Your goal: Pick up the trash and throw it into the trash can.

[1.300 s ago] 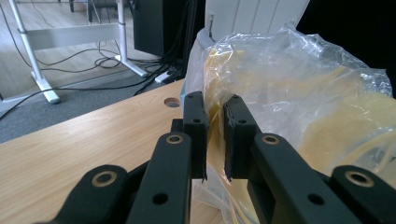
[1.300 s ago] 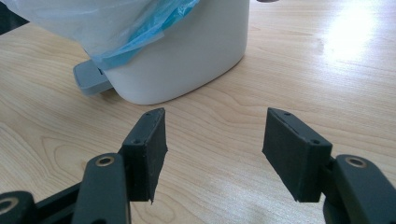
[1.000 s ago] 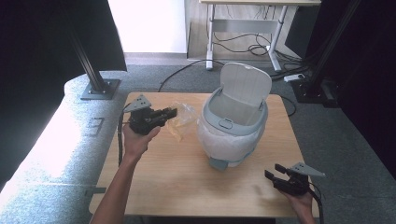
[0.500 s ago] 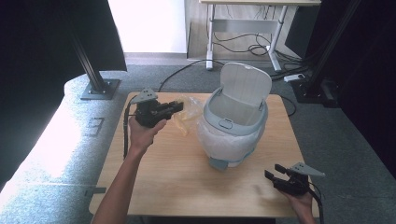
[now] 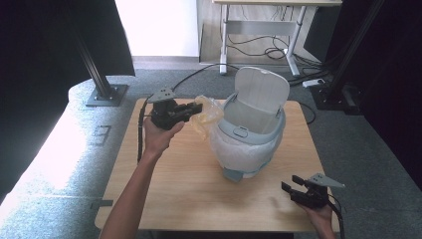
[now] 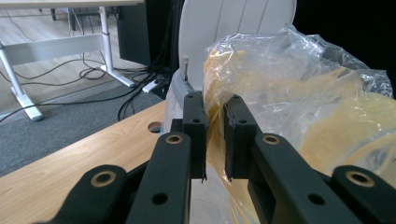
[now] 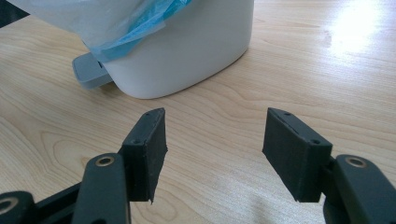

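Crinkled clear plastic, yellow-tinted: the bag (image 6: 299, 93) I am pinching in my left gripper (image 6: 212, 140), jaws pressed together on its edge. I am reading no lettering on it. It is hanging just beside the open white bin (image 5: 251, 132), nearer than before. My right gripper (image 7: 212, 156) is resting spread above the table (image 5: 184, 184).

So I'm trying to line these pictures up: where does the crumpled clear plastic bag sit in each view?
High view: plastic bag upper centre, between the left gripper and the white bin.
Left gripper view: bag across the right half, an edge pinched between the jaws.
Right gripper view: not in it; the bin's base is at the top.
Shared landmark: the white bin; its raised lid stands behind the bag.
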{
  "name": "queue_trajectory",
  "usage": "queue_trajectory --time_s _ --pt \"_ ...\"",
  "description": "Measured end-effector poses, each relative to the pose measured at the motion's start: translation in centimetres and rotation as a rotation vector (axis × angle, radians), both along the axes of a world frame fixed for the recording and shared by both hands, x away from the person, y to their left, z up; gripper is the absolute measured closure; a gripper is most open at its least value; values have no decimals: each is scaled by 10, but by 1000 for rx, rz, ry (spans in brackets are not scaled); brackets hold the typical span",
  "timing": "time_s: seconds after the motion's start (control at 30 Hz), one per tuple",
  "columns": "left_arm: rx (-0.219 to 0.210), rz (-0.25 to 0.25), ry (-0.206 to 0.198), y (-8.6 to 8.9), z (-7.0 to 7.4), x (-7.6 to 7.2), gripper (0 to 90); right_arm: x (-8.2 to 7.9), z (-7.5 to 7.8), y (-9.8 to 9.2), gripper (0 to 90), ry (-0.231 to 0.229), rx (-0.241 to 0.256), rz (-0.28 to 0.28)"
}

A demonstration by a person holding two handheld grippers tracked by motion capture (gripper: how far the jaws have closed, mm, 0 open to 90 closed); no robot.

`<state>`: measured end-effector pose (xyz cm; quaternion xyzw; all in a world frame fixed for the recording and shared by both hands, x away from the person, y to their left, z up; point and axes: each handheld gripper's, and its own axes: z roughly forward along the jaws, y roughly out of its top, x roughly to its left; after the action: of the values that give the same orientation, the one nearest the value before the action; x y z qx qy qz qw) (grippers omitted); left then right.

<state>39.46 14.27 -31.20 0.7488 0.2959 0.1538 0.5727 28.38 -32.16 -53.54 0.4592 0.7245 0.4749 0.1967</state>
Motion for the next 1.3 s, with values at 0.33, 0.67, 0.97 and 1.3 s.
queue_trajectory --time_s 0.33,0.67,0.97,1.3 --pt "10 -11 -6 -14 7 6 805 0 0 0 392 2 -4 1" --pt "16 -21 -8 -27 12 11 804 0 -1 -1 392 6 11 -4" --pt "24 -20 -11 -34 17 13 802 0 0 0 391 1 9 -3" --pt "29 -14 -29 -45 20 17 801 0 0 -2 391 2 15 -10"
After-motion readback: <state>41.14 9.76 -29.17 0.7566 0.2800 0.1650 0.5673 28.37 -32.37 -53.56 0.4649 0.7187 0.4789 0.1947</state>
